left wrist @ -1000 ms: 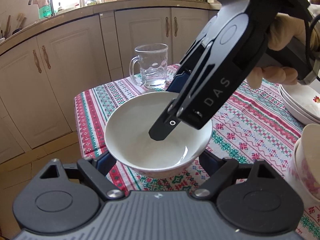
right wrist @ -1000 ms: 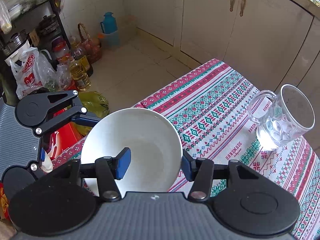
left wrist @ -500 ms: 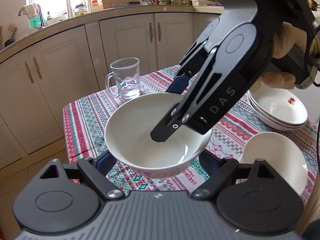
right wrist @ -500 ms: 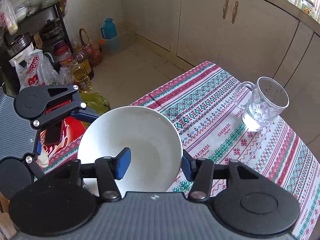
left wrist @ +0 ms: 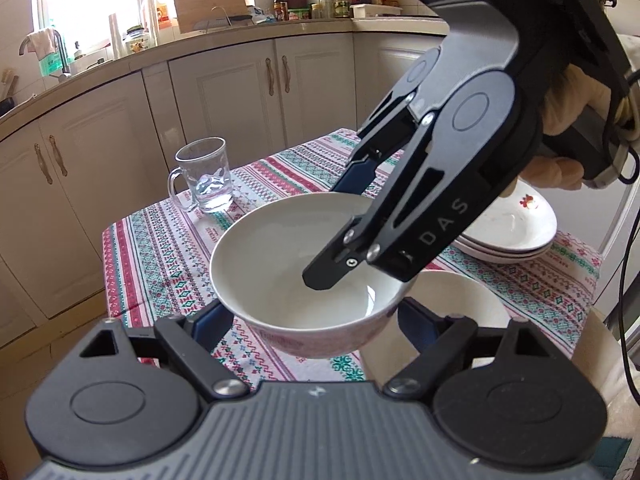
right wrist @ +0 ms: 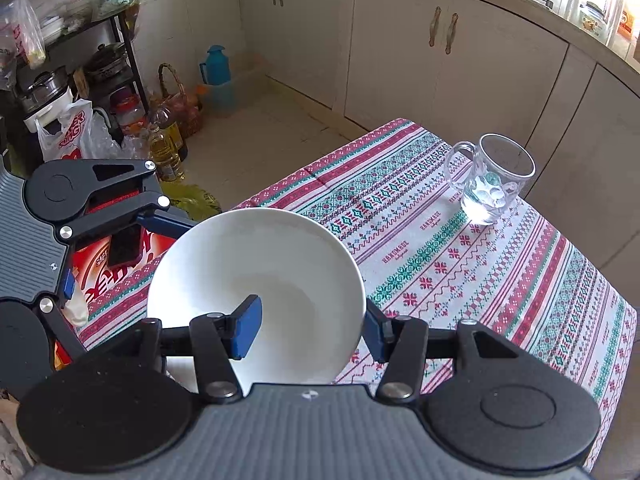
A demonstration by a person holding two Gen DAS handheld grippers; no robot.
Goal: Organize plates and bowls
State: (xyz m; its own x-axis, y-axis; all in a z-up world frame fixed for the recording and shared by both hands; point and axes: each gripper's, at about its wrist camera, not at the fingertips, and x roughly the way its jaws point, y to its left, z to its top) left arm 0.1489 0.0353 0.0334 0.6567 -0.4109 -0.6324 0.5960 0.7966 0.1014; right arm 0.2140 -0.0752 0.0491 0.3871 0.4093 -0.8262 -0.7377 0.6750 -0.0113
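A white bowl [left wrist: 288, 264] hangs above the patterned tablecloth [left wrist: 160, 248], held by both grippers. My left gripper [left wrist: 314, 320] is shut on it, one blue pad on each side of its lower wall. My right gripper [right wrist: 310, 330] is shut on the bowl's [right wrist: 256, 264] rim, one finger [right wrist: 248, 328] inside and the other outside. In the left wrist view that inner finger [left wrist: 332, 272] reaches down into the bowl. A second white bowl [left wrist: 452, 300] sits on the table just below and to the right. A stack of white plates [left wrist: 512, 232] lies behind it.
A glass mug [left wrist: 208, 180] stands near the table's far corner, also seen in the right wrist view [right wrist: 488, 180]. A gloved hand [left wrist: 560, 112] holds the right gripper. Oil bottles [right wrist: 164, 152] and bags crowd the floor past the table edge; cabinets [right wrist: 460, 60] line the walls.
Both grippers have carried the bowl up and along the table, away from the mug. The second bowl and the plate stack have come fully into the left wrist view.
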